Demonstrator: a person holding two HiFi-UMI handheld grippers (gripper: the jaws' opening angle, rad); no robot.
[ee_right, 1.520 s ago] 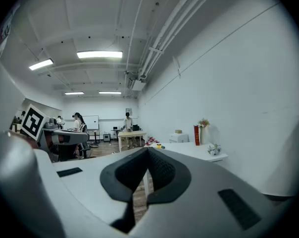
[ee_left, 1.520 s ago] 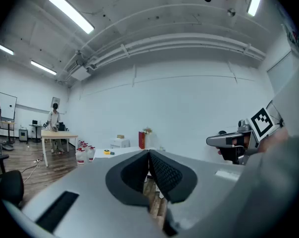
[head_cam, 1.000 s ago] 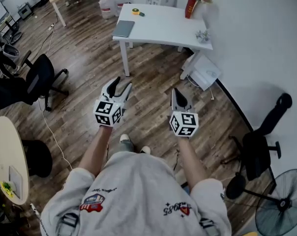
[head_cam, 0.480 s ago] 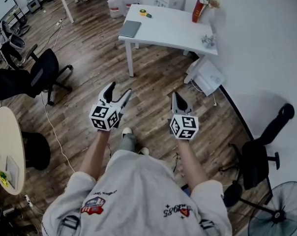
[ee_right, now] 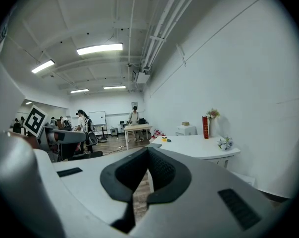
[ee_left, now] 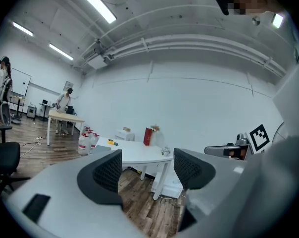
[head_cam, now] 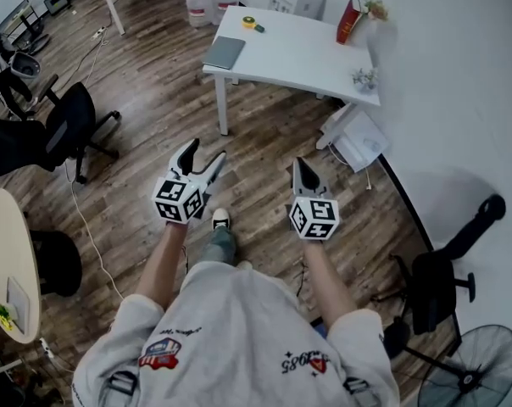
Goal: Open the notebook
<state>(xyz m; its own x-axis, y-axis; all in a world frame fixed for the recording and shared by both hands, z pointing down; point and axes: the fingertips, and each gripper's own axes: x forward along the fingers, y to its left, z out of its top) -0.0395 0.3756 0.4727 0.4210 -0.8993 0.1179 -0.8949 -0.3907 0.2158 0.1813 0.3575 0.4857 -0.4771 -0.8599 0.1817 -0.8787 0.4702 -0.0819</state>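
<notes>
Notebook (head_cam: 225,52), one only, grey and closed, lies flat at the left end of the single white desk (head_cam: 303,53). On the same desk are one yellow tape roll (head_cam: 249,23) just beyond it, one upright red box (head_cam: 349,21) at the far right corner and one small flower sprig (head_cam: 364,78) by the right edge.

The notebook is well apart from both grippers, ahead of them across open wooden floor (head_cam: 146,75). The left gripper (head_cam: 205,151) points roughly towards it, with its jaws spread as wide as they go and nothing between them. The right gripper (head_cam: 299,164) has its jaws closed tip to tip and is empty.

Since a second ago the left gripper's jaws have widened, and one shoe (head_cam: 221,220) has stepped forward between the grippers. One black office chair (head_cam: 65,130) stands off to the left.
</notes>
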